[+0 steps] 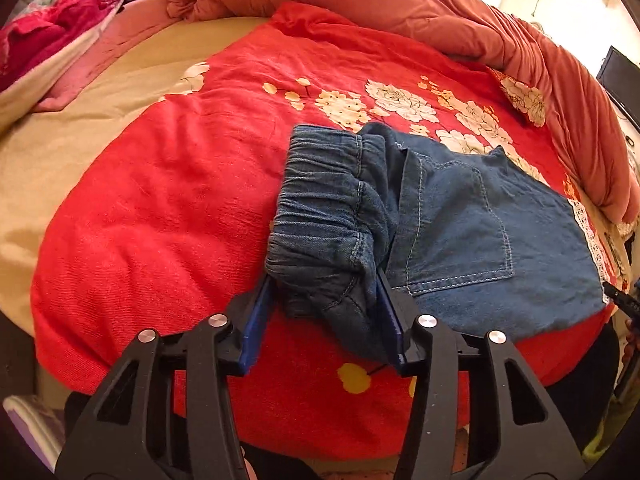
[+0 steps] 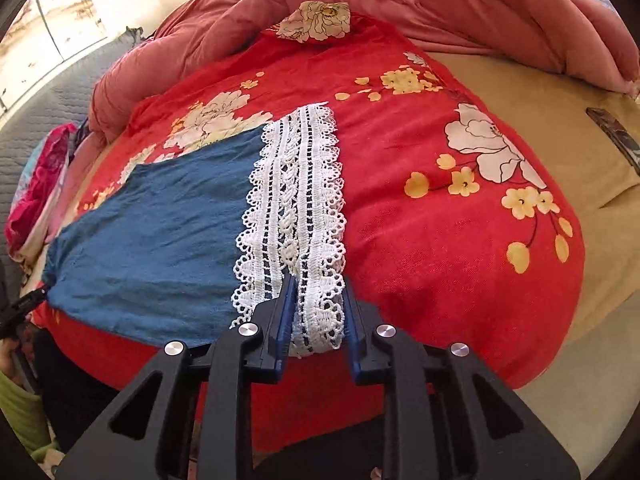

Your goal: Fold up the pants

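Observation:
Blue denim pants [image 1: 460, 232] lie flat on a red floral blanket [image 1: 160, 220], back pocket facing up. Their elastic waistband [image 1: 320, 208] is bunched up at the left end. My left gripper [image 1: 325, 276] has its blue pads on either side of that bunch and is shut on it. In the right wrist view the pants [image 2: 160, 240] end in a wide white lace hem [image 2: 296, 200]. My right gripper [image 2: 318, 280] is shut on the near end of the lace, which is gathered between its pads.
A rumpled orange-pink duvet [image 1: 400, 4] runs along the back and right of the bed. Pink clothes [image 1: 52, 28] are heaped at the far left. Beige sheet [image 2: 560, 100] borders the blanket, with a dark flat object [image 2: 616, 136] on it.

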{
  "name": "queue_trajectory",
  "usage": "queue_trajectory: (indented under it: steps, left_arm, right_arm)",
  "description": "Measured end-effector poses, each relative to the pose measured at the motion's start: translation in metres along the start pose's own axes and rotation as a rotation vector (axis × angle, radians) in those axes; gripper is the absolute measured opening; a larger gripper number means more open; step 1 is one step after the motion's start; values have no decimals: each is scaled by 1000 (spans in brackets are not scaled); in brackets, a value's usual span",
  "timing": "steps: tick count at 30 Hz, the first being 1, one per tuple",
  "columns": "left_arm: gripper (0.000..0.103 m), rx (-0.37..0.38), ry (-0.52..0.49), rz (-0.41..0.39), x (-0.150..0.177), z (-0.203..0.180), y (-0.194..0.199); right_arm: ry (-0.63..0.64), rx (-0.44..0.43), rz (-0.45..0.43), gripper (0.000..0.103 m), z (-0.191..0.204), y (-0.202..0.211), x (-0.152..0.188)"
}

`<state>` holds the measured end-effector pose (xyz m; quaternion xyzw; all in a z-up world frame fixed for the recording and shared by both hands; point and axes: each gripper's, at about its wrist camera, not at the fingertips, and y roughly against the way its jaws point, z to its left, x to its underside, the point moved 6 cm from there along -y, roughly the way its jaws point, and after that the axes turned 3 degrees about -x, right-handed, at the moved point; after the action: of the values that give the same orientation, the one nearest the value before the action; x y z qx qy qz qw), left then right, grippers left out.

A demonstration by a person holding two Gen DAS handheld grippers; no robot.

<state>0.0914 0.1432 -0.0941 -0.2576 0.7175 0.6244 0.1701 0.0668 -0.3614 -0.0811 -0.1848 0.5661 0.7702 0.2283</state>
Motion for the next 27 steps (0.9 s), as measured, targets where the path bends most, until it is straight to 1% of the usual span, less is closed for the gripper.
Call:
queue_trajectory:
  steps: [2, 4, 6, 9, 10, 11, 13, 14, 16, 18, 20, 21, 23, 24, 26, 27]
  left_arm:
    - [47, 8, 8, -15, -1, 3, 0]
    - [48, 15, 20, -17, -1, 4, 4]
    - [56, -12, 5, -40, -3, 4, 19]
    - [60, -75, -36, -109, -12, 1, 47]
    - [61, -113, -64, -155, -18, -3, 62]
    - [63, -117, -76, -179, -22, -7, 71]
    - [66, -75, -95, -216, -32, -22, 81]
    - [69, -28, -117, -221, -36, -37, 81]
    - [72, 16, -164, -210, -40, -66, 71]
    - [73, 69, -217, -193, -40, -98, 55]
    - [73, 117, -271, -150, -35, -135, 35]
    - [73, 139, -304, -127, -31, -154, 24]
    - [74, 141, -356, -94, -22, -175, 9]
    - [75, 141, -387, -76, -16, -185, -1]
    - [76, 123, -413, -40, -4, -190, -18]
    - [77, 117, -422, -15, 2, -190, -26]
  right_arm:
    - [0, 14, 1, 32, -1, 2, -1]
    - [0, 31, -5, 51, -2, 7, -2]
    - [20, 58, -38, 58, 0, 21, -5]
    - [57, 78, -90, 60, 5, 39, -10]
    - [66, 73, -112, 60, 9, 45, -13]
    - [73, 66, -135, 60, 14, 50, -16]
    - [95, 41, -162, 61, 28, 54, -20]
    - [114, 12, -173, 61, 42, 53, -22]
    - [158, -38, -177, 64, 69, 45, -21]
    - [190, -60, -160, 64, 91, 32, -19]
    - [224, -89, -109, 64, 112, 15, -12]
    - [236, -88, -91, 64, 119, 7, -8]
    - [263, -84, -34, 64, 128, -8, 2]
    - [256, -65, -1, 64, 127, -16, 7]
    - [223, -65, 56, 64, 119, -30, 15]
    - [202, -80, 53, 64, 116, -33, 16]
